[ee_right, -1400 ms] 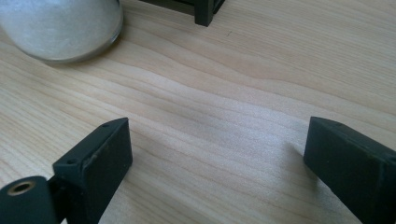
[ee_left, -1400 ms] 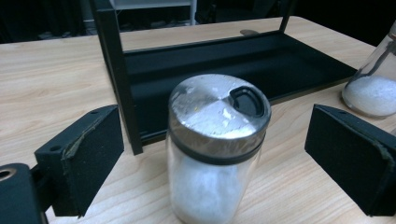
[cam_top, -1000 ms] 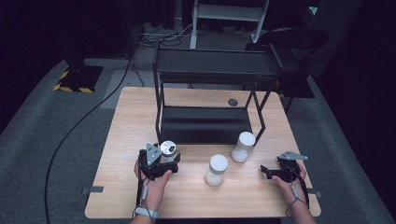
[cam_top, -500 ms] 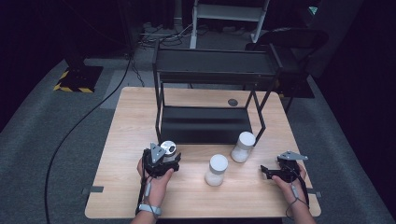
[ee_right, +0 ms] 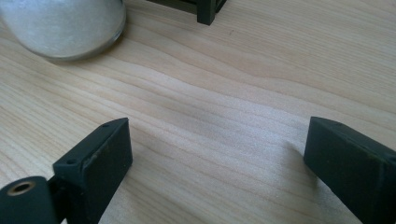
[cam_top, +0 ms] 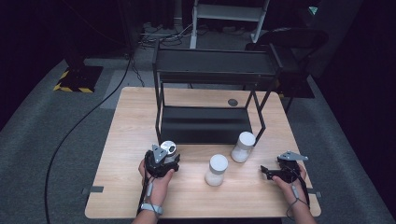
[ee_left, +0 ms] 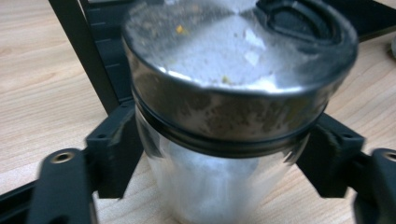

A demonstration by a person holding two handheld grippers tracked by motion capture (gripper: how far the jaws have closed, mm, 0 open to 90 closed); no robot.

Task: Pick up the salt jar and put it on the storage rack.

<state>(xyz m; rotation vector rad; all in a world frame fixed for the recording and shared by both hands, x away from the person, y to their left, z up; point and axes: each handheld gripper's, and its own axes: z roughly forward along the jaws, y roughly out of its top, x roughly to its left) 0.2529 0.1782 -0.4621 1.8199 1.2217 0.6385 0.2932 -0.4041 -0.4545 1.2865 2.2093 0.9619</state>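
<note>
Left gripper (ee_left: 219, 163) jaws have just closed onto the shaker (ee_left: 233, 116), clamped below its metal lid. Right gripper (ee_right: 215, 163) jaws stand apart over bare table (ee_right: 224, 93).

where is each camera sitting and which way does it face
High view: above the person's side, looking forward and down at the table, rack and three jars; both forearms and tongs show.
Left gripper view: on the left tongs, looking along jaws just closed on a metal-lidded jar.
Right gripper view: on the right tongs, open, low over bare wood.
Shared: the held jar appears in the high and left gripper views.
</note>
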